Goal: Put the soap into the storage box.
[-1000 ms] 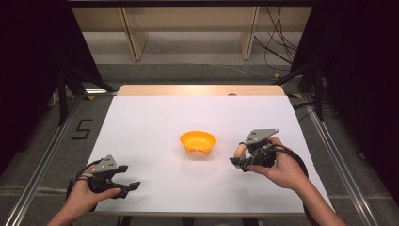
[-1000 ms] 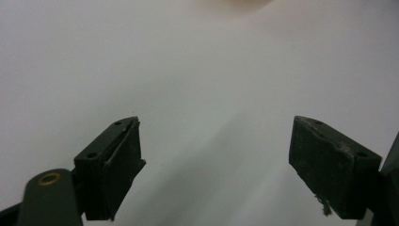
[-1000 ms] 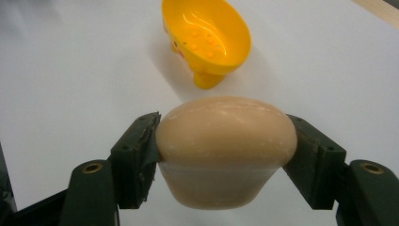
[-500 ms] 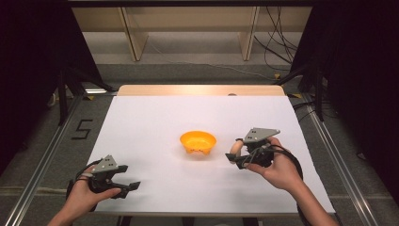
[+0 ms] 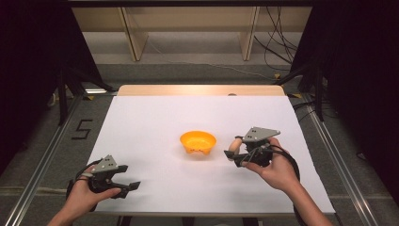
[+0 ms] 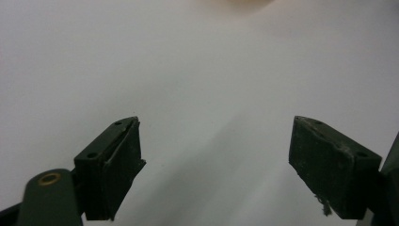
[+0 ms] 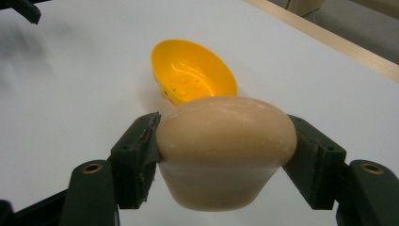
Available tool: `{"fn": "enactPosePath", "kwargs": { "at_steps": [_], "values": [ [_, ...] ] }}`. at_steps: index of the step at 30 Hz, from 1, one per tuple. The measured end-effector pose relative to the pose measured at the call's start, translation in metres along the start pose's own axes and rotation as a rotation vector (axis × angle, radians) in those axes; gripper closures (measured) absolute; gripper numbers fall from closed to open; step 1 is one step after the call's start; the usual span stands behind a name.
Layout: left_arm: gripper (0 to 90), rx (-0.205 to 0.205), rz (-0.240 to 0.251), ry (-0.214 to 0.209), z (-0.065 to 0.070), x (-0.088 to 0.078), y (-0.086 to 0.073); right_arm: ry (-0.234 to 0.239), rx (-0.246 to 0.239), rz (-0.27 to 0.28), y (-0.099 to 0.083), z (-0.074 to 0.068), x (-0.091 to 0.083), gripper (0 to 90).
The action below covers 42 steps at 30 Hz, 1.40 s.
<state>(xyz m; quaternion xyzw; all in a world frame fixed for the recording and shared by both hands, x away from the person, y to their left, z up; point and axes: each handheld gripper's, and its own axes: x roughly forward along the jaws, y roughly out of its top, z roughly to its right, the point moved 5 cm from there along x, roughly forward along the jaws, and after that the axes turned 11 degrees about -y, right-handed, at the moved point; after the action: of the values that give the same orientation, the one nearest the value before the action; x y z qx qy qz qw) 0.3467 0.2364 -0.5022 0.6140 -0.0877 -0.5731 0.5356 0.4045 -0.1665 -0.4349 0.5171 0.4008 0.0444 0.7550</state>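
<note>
An orange bowl (image 5: pixel 198 142) stands upright at the middle of the white table (image 5: pixel 155 117); its inside has small holes (image 7: pixel 193 75). My right gripper (image 5: pixel 234 156) hovers just right of the bowl, shut on a pale beige rounded lump (image 5: pixel 233 147). In the right gripper view the lump (image 7: pixel 226 150) sits squeezed between both jaws, with the bowl a short way beyond it. My left gripper (image 5: pixel 128 187) rests near the table's front left corner, open, with nothing between its pads (image 6: pixel 117 169), only bare white surface.
A wooden strip (image 5: pixel 202 90) borders the table's far edge. Beyond it stand pale shelf legs (image 5: pixel 133 37) and dark cables (image 5: pixel 277 52) on the floor. Metal rails (image 5: pixel 42 160) run along both sides, and a "5" (image 5: pixel 82 129) is marked on the floor at left.
My right gripper has moved left toward the bowl, carrying the beige lump. The left gripper and the bowl have stayed in place.
</note>
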Motion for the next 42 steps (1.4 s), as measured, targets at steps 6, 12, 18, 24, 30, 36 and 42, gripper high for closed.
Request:
{"fn": "enactPosePath", "kwargs": {
  "at_steps": [6, 12, 18, 24, 30, 36, 42],
  "values": [
    [17.2, 0.0, 0.0, 0.0, 0.0, 0.0, 0.0, -0.006, -0.001, 0.023, 0.003, 0.001, 0.002, 33.8],
    [17.2, 0.001, 0.0, -0.001, 0.0, 0.0, 0.0, -0.017, -0.003, 0.028, 0.008, 0.001, 0.003, 33.8],
    [17.2, -0.004, 0.0, 0.001, 0.0, 0.0, 0.0, -0.017, -0.003, 0.032, 0.012, 0.0, 0.004, 33.8],
    [17.2, 0.006, -0.013, -0.001, 0.0, -0.001, -0.001, -0.028, -0.012, 0.059, 0.017, 0.001, 0.006, 33.8],
    [17.2, 0.002, 0.002, -0.001, 0.0, 0.0, 0.0, -0.028, -0.017, 0.076, 0.023, 0.0, 0.009, 33.8],
    [17.2, 0.002, 0.002, -0.001, 0.0, 0.0, 0.0, -0.025, 0.007, 0.066, 0.03, -0.002, 0.01, 33.8],
    [17.2, 0.003, 0.005, -0.002, 0.0, 0.0, 0.001, -0.022, -0.007, 0.074, 0.037, -0.003, 0.01, 33.8]
  ]
}}
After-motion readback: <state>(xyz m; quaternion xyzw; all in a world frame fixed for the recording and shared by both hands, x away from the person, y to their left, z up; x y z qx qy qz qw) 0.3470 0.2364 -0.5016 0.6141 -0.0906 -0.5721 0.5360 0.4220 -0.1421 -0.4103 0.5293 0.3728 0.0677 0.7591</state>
